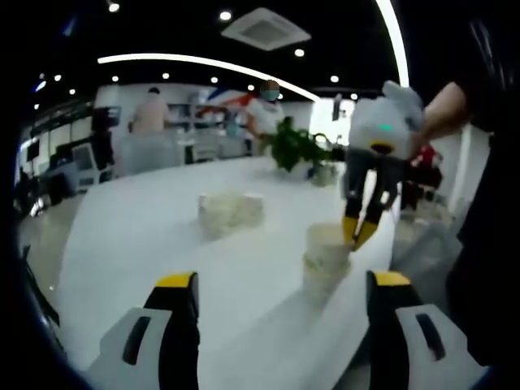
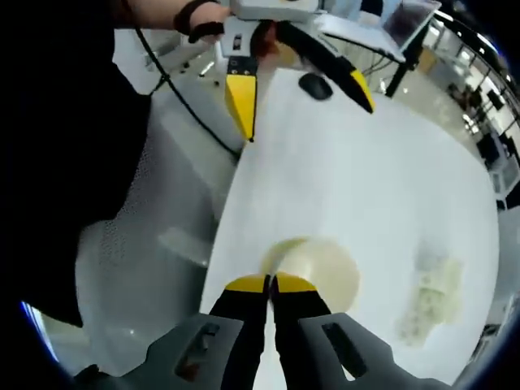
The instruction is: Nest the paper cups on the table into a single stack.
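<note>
Left hand-held gripper (image 1: 276, 305) wide apart; right hand-held gripper (image 2: 270, 283) pinching cup stack (image 2: 321, 272) rim.

The left yellow-tipped grey two-jaw gripper (image 1: 280, 292) pointed forward and level, its jaws spread wide apart; in the right gripper view it (image 2: 302, 89) reached in from the top, a person's hand (image 2: 203, 15) behind it. The right yellow-tipped grey gripper (image 2: 271, 283) pointed downward, jaw tips pressed together; in the left gripper view it (image 1: 361, 227) hung vertically.

A cup stack (image 1: 327, 253) stands near the table (image 1: 146, 236) edge, lying cups (image 1: 230, 211) behind it.
</note>
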### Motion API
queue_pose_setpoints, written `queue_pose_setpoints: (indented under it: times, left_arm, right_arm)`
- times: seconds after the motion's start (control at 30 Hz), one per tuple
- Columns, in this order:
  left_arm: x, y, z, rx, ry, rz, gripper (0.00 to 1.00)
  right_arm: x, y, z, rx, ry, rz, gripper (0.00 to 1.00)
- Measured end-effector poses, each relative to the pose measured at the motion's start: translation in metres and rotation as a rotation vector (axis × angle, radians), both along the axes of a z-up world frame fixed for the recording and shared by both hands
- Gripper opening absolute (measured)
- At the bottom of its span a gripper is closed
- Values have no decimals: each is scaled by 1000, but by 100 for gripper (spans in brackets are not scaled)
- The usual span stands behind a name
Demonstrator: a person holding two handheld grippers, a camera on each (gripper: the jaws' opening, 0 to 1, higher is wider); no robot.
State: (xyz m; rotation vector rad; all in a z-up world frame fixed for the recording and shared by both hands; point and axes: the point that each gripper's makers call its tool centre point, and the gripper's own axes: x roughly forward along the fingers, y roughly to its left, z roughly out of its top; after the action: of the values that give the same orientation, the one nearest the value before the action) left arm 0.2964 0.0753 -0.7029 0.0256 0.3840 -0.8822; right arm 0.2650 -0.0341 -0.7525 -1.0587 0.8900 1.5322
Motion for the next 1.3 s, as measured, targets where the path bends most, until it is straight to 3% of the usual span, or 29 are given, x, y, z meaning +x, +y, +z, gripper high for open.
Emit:
queue_pose_setpoints:
  times: [0.7,1.07,1.3]
  left_arm:
    - [-3,-3,-1,-1,14,-1,84]
    - [-1,2,-6,0,17,3,84]
    - [-1,5,-9,0,22,9,84]
  right_arm:
    - [-5,1,-15,9,32,-16,0]
    - [-7,6,-21,38,30,10,10]
    - [-8,10,-18,72,47,-45,17]
